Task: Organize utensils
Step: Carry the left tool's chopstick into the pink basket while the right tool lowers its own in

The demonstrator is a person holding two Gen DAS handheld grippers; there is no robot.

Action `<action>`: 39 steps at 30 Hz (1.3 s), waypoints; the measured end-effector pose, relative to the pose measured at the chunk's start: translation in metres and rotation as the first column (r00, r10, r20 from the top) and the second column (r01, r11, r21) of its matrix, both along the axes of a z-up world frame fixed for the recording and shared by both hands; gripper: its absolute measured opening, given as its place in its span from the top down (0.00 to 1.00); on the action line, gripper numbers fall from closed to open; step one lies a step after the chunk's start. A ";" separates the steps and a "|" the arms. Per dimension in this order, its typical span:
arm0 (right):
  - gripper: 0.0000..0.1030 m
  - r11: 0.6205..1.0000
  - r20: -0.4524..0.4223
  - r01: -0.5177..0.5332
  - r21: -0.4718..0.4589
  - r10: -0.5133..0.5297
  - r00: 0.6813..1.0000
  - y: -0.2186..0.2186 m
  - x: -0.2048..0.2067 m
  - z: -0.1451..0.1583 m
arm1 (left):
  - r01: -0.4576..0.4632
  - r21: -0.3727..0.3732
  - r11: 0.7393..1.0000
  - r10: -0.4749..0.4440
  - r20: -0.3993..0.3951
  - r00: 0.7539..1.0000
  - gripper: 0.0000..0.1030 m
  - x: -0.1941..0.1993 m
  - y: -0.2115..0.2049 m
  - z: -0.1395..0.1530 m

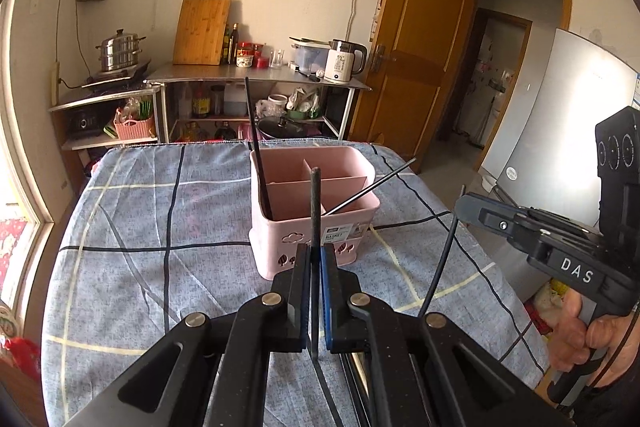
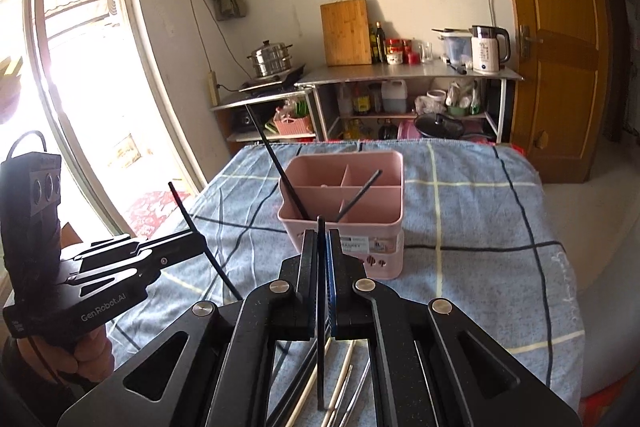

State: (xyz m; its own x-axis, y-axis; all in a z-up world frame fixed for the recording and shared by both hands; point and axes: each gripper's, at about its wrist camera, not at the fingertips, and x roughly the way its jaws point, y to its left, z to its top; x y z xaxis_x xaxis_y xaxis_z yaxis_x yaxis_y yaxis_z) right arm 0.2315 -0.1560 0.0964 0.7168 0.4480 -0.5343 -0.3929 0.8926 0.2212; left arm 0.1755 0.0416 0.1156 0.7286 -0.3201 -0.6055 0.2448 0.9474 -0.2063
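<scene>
A pink utensil basket (image 1: 316, 227) with dividers stands on the blue checked tablecloth (image 1: 160, 267); it also shows in the right wrist view (image 2: 344, 239). Two black chopsticks (image 1: 258, 155) lean in its front compartments, one left, one right (image 1: 372, 187). My left gripper (image 1: 316, 255) is shut on a black chopstick (image 1: 315, 203), held upright just before the basket. My right gripper (image 2: 321, 243) is shut on another black chopstick (image 2: 321, 307), also close in front of the basket. The right gripper shows in the left view (image 1: 464, 205), the left gripper in the right view (image 2: 200, 239).
More utensils, white and metal sticks (image 2: 340, 379), lie on the cloth under my right gripper. Behind the table stand metal shelves (image 1: 256, 75) with a kettle (image 1: 344, 61), pots and bottles. A wooden door (image 1: 420, 39) and a fridge (image 1: 560, 131) are at the right, a window (image 2: 80, 67) at the left.
</scene>
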 end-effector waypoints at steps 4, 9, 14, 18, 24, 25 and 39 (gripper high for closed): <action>0.96 1.000 0.019 0.003 -0.002 -0.003 1.000 -0.002 -0.004 0.007 | -0.003 0.000 1.000 0.003 0.001 1.000 0.96 -0.004 0.000 0.002; 0.97 1.000 0.026 0.004 -0.007 -0.004 1.000 -0.004 -0.008 0.008 | -0.009 0.003 1.000 0.009 -0.006 1.000 0.96 -0.007 0.001 0.002; 0.97 1.000 0.040 0.002 -0.011 -0.002 0.999 -0.005 -0.014 0.012 | -0.011 0.005 1.000 0.011 -0.002 1.000 0.96 -0.011 0.001 0.005; 0.97 1.000 0.052 0.002 -0.013 -0.001 0.999 -0.006 -0.018 0.015 | -0.012 0.004 1.000 0.012 0.003 1.000 0.96 -0.015 0.001 0.009; 0.97 1.000 0.058 0.004 -0.016 -0.004 0.998 -0.007 -0.019 0.017 | -0.008 0.007 1.000 0.008 0.008 1.000 0.96 -0.016 0.002 0.015; 0.97 1.000 0.059 0.004 -0.016 -0.003 0.998 -0.007 -0.019 0.018 | -0.005 0.009 1.000 0.005 0.011 1.000 0.96 -0.015 0.002 0.017; 0.97 1.000 0.135 -0.007 -0.018 0.009 0.991 0.001 -0.003 0.052 | 0.000 0.017 1.000 -0.001 0.074 0.997 0.96 0.015 0.004 0.065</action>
